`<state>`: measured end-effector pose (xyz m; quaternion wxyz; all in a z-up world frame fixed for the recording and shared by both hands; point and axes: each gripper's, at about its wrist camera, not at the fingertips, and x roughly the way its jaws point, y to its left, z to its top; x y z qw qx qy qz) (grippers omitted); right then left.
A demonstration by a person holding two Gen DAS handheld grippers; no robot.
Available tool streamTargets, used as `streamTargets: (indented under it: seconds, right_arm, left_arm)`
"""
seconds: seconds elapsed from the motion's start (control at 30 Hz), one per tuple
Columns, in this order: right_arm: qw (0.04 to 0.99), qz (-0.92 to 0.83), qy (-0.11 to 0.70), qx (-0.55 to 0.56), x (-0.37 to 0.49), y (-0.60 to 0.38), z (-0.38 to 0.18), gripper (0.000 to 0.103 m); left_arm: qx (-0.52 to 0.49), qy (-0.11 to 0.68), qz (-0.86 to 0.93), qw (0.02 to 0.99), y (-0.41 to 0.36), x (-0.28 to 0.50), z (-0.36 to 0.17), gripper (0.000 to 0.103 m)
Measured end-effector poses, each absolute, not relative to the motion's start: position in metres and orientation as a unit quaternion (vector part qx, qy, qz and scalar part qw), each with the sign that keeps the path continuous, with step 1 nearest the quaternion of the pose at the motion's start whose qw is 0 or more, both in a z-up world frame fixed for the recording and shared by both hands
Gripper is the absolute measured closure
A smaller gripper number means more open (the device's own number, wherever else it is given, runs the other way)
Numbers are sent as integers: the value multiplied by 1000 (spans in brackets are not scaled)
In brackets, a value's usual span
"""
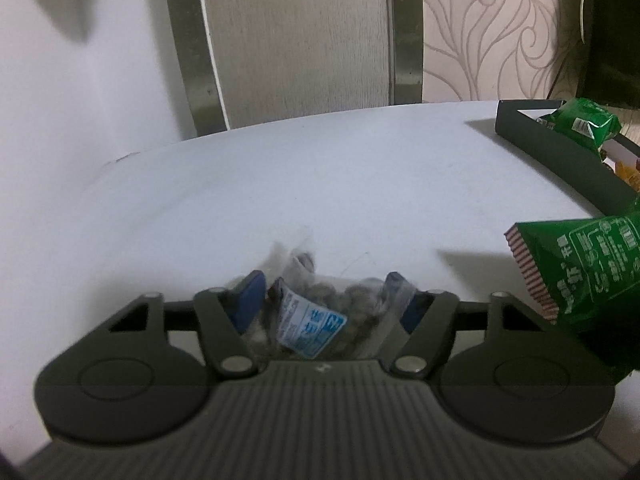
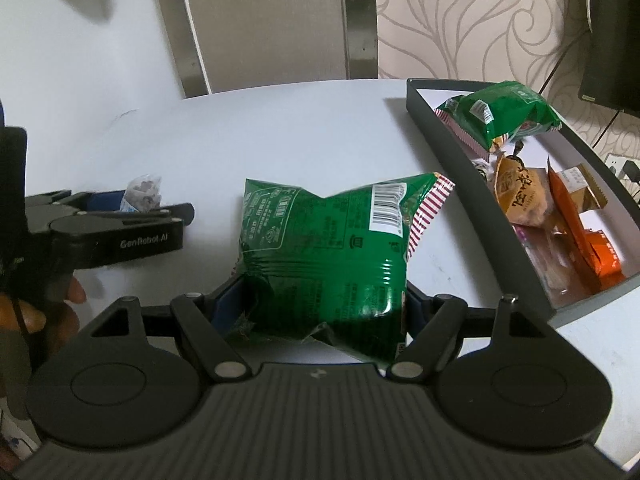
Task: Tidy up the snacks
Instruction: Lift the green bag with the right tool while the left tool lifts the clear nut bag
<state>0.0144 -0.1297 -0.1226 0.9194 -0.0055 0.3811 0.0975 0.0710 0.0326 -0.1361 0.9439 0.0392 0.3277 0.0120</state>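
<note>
Right gripper (image 2: 320, 300): clamped on green snack bag (image 2: 320, 248), left of the tray (image 2: 460, 168). Left gripper (image 1: 324, 300): apparently gripping a clear packet (image 1: 320, 312), further left of the tray; view blurred.

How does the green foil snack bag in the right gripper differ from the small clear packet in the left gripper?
The green foil snack bag is opaque and puffy, bulging well past the right gripper; the small clear packet with a blue-and-white label is see-through, showing dark pieces, and barely sticks out past the left gripper. Both are sealed snacks held above the white table, outside the dark tray.
</note>
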Motion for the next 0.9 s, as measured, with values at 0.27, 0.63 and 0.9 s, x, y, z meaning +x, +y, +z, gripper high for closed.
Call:
streamTargets:
  seconds: [0.27, 0.63, 0.9]
  right_arm:
    - [920, 96, 381, -3, 9, -131, -122, 22]
    - [920, 92, 380, -1, 8, -129, -122, 22]
    - [920, 93, 380, -3, 7, -130, -122, 22]
  left_arm:
    - [46, 326, 9, 944, 27, 66, -137, 38]
    - [43, 327, 5, 944, 25, 65, -138, 21]
    - [44, 325, 4, 945, 27, 62, -136, 25]
